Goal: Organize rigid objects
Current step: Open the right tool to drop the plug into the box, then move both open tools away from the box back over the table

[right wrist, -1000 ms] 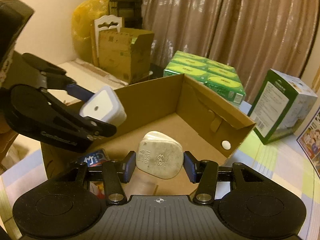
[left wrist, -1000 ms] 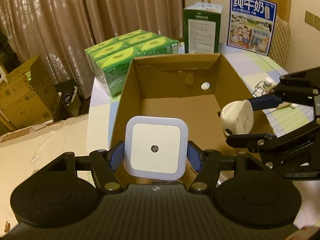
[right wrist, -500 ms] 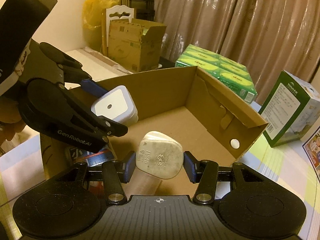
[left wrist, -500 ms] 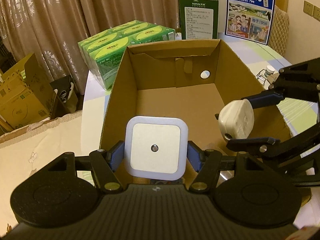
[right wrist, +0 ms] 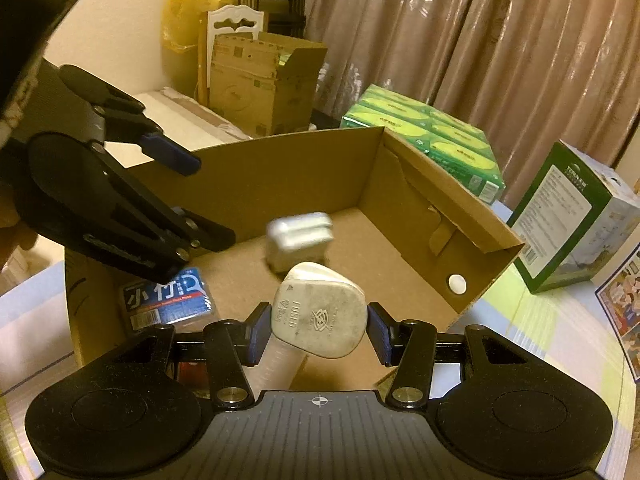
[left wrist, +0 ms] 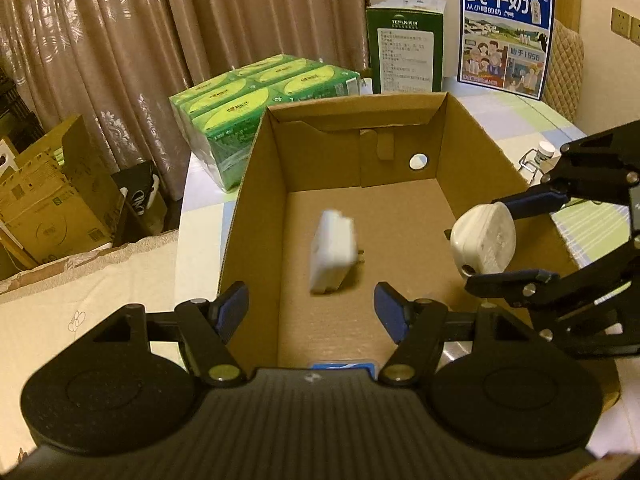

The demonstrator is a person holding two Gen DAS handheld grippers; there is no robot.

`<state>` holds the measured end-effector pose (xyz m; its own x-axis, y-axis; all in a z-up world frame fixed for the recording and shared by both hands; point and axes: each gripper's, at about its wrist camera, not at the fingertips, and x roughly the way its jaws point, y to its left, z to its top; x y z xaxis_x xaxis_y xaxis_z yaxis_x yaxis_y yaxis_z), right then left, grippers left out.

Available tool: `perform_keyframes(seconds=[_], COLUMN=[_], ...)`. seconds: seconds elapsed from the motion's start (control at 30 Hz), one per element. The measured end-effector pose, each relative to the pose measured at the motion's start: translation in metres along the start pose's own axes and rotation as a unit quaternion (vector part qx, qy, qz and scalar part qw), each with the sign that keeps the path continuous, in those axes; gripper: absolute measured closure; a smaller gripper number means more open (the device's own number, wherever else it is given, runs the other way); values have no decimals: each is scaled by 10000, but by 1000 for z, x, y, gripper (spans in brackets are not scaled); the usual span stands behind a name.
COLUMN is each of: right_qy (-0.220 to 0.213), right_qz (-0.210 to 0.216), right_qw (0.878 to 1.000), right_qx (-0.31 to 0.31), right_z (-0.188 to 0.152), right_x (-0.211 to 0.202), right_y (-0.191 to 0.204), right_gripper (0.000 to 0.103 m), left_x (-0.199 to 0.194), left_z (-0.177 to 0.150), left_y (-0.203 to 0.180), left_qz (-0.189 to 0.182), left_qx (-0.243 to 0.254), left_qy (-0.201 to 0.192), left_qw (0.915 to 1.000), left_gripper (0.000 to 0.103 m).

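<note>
A white square night light (left wrist: pixel 334 252) is blurred inside the open cardboard box (left wrist: pixel 260 200), loose and clear of my left gripper (left wrist: pixel 312 304). That gripper's jaws are opening over the box's near end with nothing between them. In the right wrist view the night light (right wrist: pixel 298 236) is close above the box (right wrist: pixel 280 176) floor, below my left gripper (right wrist: pixel 208 200). My right gripper (right wrist: pixel 318 324) is shut on a white fused plug (right wrist: pixel 320 316) above the box's right side. The plug (left wrist: pixel 484 240) also shows in the left wrist view.
A blue packet (right wrist: pixel 168 296) lies in the box's near corner. Green tissue packs (left wrist: pixel 256 108), a green carton (left wrist: pixel 404 44) and a blue milk box (left wrist: pixel 504 32) stand behind the box on the table. A small bottle (left wrist: pixel 544 152) sits to its right. Cardboard boxes (left wrist: pixel 48 200) stand by the curtains.
My left gripper's jaws have parted and let go of the night light, which has dropped into the box. The right gripper still holds the plug, a little farther over the box.
</note>
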<state>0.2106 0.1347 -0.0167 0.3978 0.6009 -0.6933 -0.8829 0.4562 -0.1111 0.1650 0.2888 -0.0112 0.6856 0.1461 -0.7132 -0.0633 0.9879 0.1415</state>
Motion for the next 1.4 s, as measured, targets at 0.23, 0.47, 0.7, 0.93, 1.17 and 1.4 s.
perform_keyframes(seconds=[0.23, 0.47, 0.7, 0.93, 1.17, 1.4], right_qy=[25, 11, -192, -656, -1045, -995], right_qz=[-19, -88, -306, -457, -630, -698], right_qw=[10000, 10000, 9993, 9949, 9803, 9634], right_qx=[-26, -5, 94, 619, 1555, 2389], right_z=[-2, -2, -1, -6, -25, -65], right_x=[0, 0, -5, -35, -89, -139], right_y=[2, -1, -5, -22, -38, -41], right_gripper=[55, 55, 55, 55, 55, 54], left_x=[-4, -6, -12, -26, -58, -97], left_z=[-1, -3, -4, -5, -6, -7], left_y=[0, 1, 1, -2, -16, -46], left_qz=[-13, -11, 41, -11, -156, -355], left_qx=[-66, -91, -173, -335, -664, -920], left_qy=[-33, -38, -55, -148, -350, -547], left_qw=[10000, 10000, 9998, 9993, 9971, 9936], left_gripper=[38, 38, 36, 36, 36, 36])
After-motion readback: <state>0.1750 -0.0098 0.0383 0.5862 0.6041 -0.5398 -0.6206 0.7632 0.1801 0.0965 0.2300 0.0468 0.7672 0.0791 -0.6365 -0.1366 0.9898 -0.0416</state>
